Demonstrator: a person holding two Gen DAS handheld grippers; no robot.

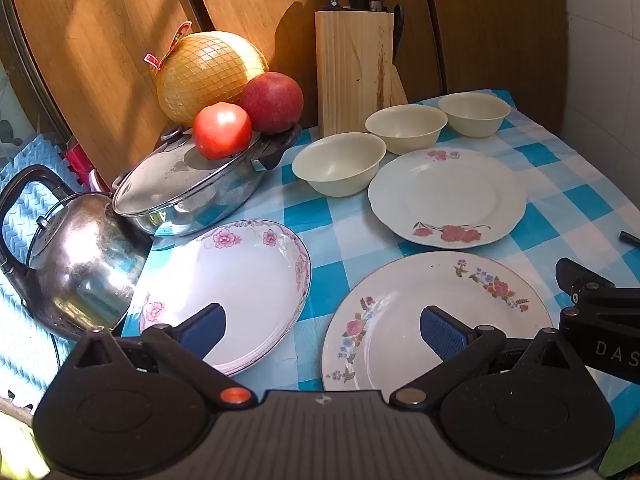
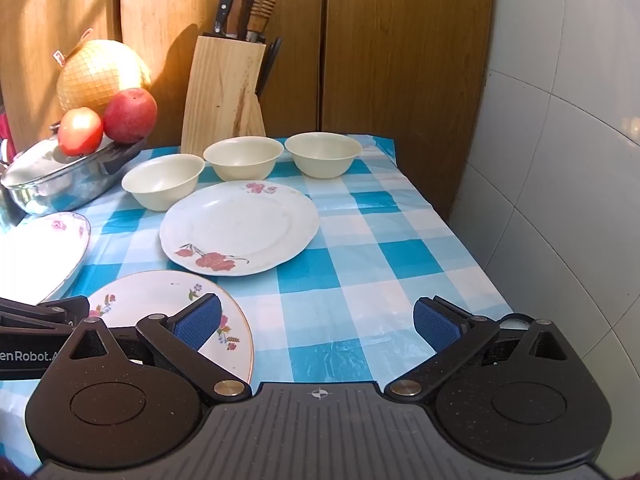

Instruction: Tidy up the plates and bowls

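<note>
Left wrist view: left gripper [image 1: 322, 326] spread wide at bottom centre, nothing between the blue pads. Pink-rimmed plate [image 1: 248, 280] lower left, small-flowered plate [image 1: 436, 320] lower right, red-flowered plate [image 1: 448, 196] right of centre. Three cream bowls [image 1: 406, 123] in a row at upper right, before a knife block [image 1: 352, 68].

Right wrist view: right gripper [image 2: 318, 326] likewise wide and empty, over checked cloth [image 2: 360, 264]. Red-flowered plate at centre, bowls above it, small-flowered plate lower left.
</note>
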